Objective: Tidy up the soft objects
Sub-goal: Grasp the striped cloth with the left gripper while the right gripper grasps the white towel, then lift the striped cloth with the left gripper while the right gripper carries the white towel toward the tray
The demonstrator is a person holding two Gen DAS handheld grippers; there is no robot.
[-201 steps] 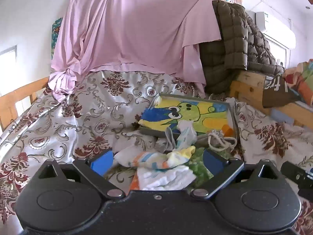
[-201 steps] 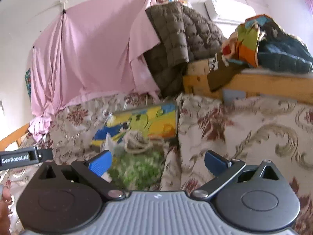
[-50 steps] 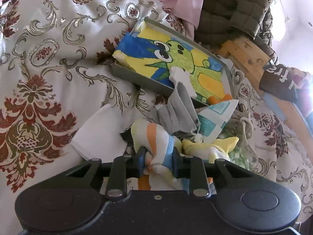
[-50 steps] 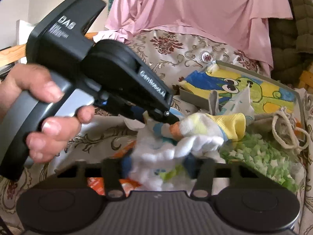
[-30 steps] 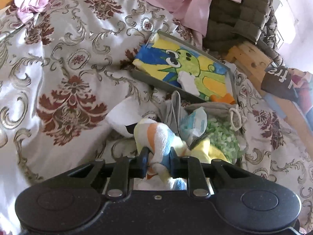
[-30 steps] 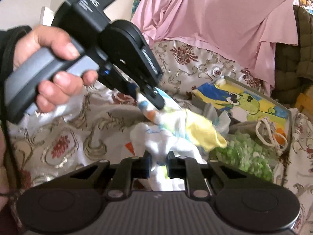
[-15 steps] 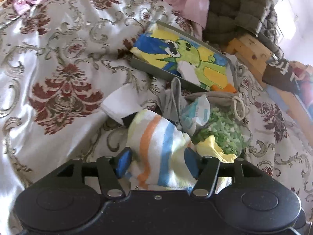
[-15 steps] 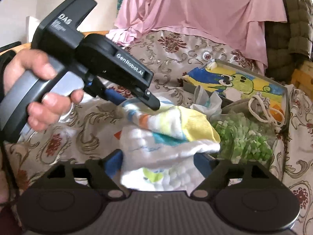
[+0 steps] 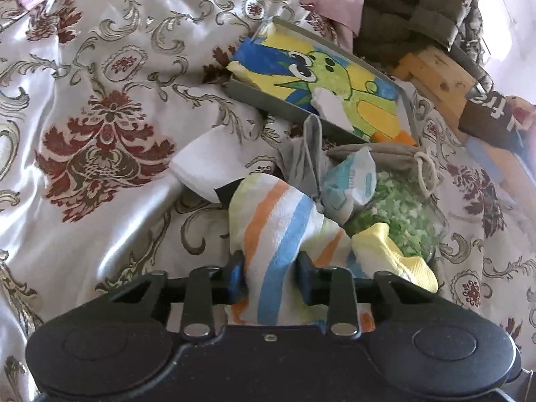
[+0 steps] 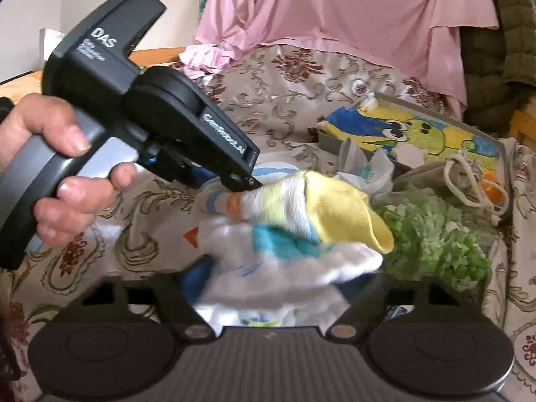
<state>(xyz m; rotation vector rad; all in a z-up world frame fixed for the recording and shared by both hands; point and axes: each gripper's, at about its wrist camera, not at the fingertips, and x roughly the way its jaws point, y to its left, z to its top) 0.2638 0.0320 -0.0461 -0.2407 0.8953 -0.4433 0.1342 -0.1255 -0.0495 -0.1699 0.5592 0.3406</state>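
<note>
A sock with orange and blue stripes and a yellow toe (image 9: 268, 227) lies on the patterned bedspread. My left gripper (image 9: 269, 268) has its jaws closing, and the pads pinch the sock's striped end. The right wrist view shows that left gripper (image 10: 248, 181), held by a hand (image 10: 67, 174), gripping the same sock (image 10: 284, 197). Under the sock lies a white printed cloth (image 10: 268, 268). My right gripper (image 10: 278, 284) is blurred, its jaws closing with this cloth between them and not visibly squeezed.
Behind the pile stand a grey tray (image 9: 268, 104) with a cartoon picture, a clear bag of green bits (image 9: 395, 214), a grey cloth (image 9: 308, 157), a folded white cloth (image 9: 207, 167) and a blue-white packet (image 9: 351, 181). A pink sheet (image 10: 335, 16) and a quilted jacket (image 9: 418, 10) hang at the back.
Both grippers were shut tight a second ago, spread wide half a second ago, and now stand narrower again. The left one has sunk slightly and pinches the striped sock lower down.
</note>
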